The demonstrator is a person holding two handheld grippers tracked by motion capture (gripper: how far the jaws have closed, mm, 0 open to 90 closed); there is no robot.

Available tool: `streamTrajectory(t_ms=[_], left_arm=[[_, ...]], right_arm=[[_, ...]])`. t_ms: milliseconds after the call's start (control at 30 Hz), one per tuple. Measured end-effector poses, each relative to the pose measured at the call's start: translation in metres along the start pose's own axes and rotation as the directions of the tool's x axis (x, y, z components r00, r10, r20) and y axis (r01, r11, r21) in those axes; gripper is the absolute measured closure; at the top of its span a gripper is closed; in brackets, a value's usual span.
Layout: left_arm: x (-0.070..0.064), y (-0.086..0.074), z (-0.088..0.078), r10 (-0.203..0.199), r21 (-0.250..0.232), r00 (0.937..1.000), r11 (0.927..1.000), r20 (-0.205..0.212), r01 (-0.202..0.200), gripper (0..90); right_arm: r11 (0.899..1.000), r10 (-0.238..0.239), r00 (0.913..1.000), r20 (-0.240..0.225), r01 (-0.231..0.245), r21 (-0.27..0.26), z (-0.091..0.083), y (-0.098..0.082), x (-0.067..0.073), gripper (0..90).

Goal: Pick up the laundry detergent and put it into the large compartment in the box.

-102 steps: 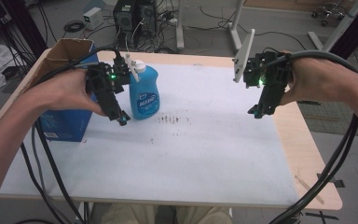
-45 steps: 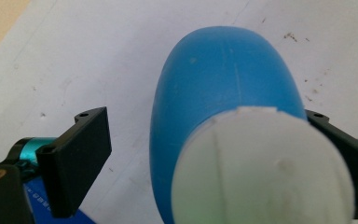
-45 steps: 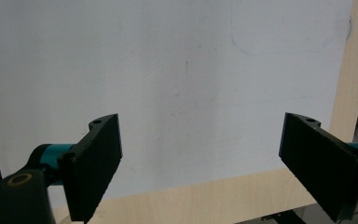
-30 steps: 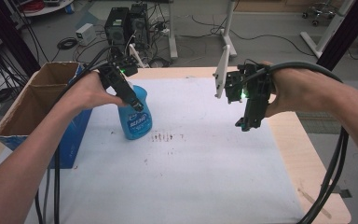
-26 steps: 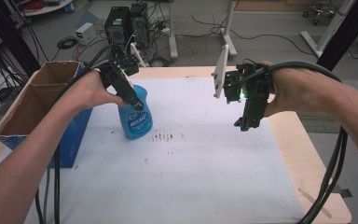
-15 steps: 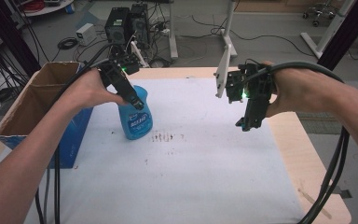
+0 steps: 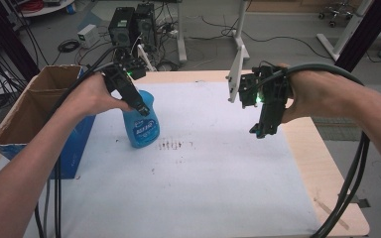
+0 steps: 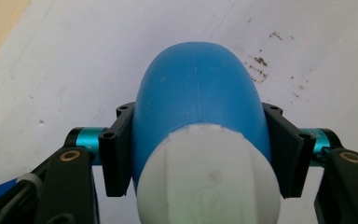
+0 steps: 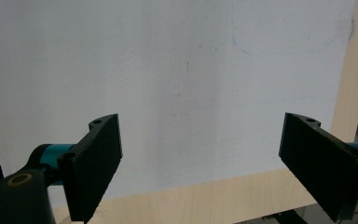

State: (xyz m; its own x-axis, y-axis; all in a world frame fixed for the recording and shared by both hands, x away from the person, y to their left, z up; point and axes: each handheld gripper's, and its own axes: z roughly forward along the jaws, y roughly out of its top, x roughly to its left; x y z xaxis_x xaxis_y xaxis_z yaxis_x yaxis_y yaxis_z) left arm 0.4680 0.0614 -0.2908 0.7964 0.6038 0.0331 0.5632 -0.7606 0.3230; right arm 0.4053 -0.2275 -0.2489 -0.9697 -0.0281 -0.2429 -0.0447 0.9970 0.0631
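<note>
Jaws of the left gripper (image 8: 200, 154) are clamping the blue bottle (image 7: 141, 121) just below its white cap (image 8: 208, 179), holding it upright on the white-covered worktop (image 7: 218, 183) beside the cardboard box (image 7: 27, 116). From above, the bottle's label is showing; the left gripper view is showing smooth rounded plastic. The right gripper (image 9: 214, 163) is hovering with jaws spread wide over bare sheet.

What we cannot make out

The print on the bottle (image 7: 142, 124) label is too small for us to read, and the left gripper (image 7: 138, 106) covers its cap from above (in the left gripper view the cap runs off the bottom edge). The cardboard box (image 7: 27, 116) hides its own inside, and the right gripper (image 9: 200, 165) jaw is cut by the right edge.
</note>
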Motion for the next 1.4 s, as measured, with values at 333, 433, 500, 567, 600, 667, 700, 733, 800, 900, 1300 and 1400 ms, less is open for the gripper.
streamTrajectory(t_ms=[333, 433, 500, 567, 600, 667, 700, 733, 800, 900, 1300, 1400], left_arm=[[0.001, 0.000, 0.000, -0.011, -0.001, 0.9999, 0.9999, 0.001, 0.011, 37.7], [0.001, 0.001, -0.001, -0.010, 0.010, 0.9999, 0.9999, 0.001, 0.010, 37.9], [0.000, 0.001, -0.001, -0.006, 0.017, 1.0000, 0.9998, -0.003, 0.006, 38.1], [0.000, 0.000, -0.002, -0.002, 0.020, 1.0000, 0.9998, -0.004, 0.002, 38.1], [0.000, 0.000, -0.002, -0.006, 0.020, 1.0000, 0.9998, -0.002, 0.006, 38.1], [0.001, 0.000, -0.003, -0.006, 0.030, 1.0000, 0.9995, 0.005, 0.006, 38.2], [0.001, 0.001, -0.003, -0.009, 0.030, 0.9999, 0.9995, 0.010, 0.009, 38.2], [0.001, 0.001, -0.005, -0.009, 0.030, 0.9998, 0.9995, 0.018, 0.008, 38.2], [-0.002, 0.003, -0.009, -0.001, 0.040, 0.9998, 0.9992, 0.022, 0.000, 38.2], [-0.005, 0.007, -0.021, 0.021, 0.059, 0.9995, 0.9980, 0.024, -0.022, 38.3], [-0.008, 0.032, -0.090, 0.044, 0.075, 0.9989, 0.9962, 0.013, -0.045, 38.3], [-0.009, 0.039, -0.110, 0.049, 0.068, 0.9987, 0.9965, 0.011, -0.050, 38.3]], right_arm=[[1.000, -0.001, 1.0000, -0.001, 0.001, 0.005, 0.000, 0.000, 0.000, 12.3], [1.000, -0.002, 1.0000, 0.000, 0.002, 0.002, -0.003, 0.000, 0.000, 12.3], [1.000, -0.004, 1.0000, 0.006, 0.004, 0.000, -0.004, 0.000, 0.000, 12.3], [1.000, -0.003, 1.0000, 0.008, 0.004, -0.003, -0.005, 0.001, 0.000, 12.3], [1.000, -0.004, 0.9999, 0.010, 0.004, -0.002, -0.005, 0.001, 0.001, 12.3], [1.000, -0.004, 0.9999, 0.010, 0.004, -0.001, -0.004, 0.000, 0.000, 12.3], [1.000, -0.005, 1.0000, 0.006, 0.005, 0.002, -0.004, 0.000, 0.000, 12.3], [1.000, -0.007, 1.0000, 0.001, 0.007, 0.002, -0.003, 0.000, 0.000, 12.3], [1.000, -0.006, 1.0000, 0.004, 0.006, 0.009, -0.002, 0.000, -0.001, 12.3], [1.000, -0.003, 1.0000, 0.002, 0.003, 0.011, -0.002, 0.000, -0.001, 12.3], [1.000, -0.017, 0.9998, -0.005, 0.017, 0.011, -0.003, 0.003, 0.004, 12.3], [1.000, -0.016, 0.9999, 0.003, 0.016, 0.013, -0.003, 0.004, 0.005, 12.3]])
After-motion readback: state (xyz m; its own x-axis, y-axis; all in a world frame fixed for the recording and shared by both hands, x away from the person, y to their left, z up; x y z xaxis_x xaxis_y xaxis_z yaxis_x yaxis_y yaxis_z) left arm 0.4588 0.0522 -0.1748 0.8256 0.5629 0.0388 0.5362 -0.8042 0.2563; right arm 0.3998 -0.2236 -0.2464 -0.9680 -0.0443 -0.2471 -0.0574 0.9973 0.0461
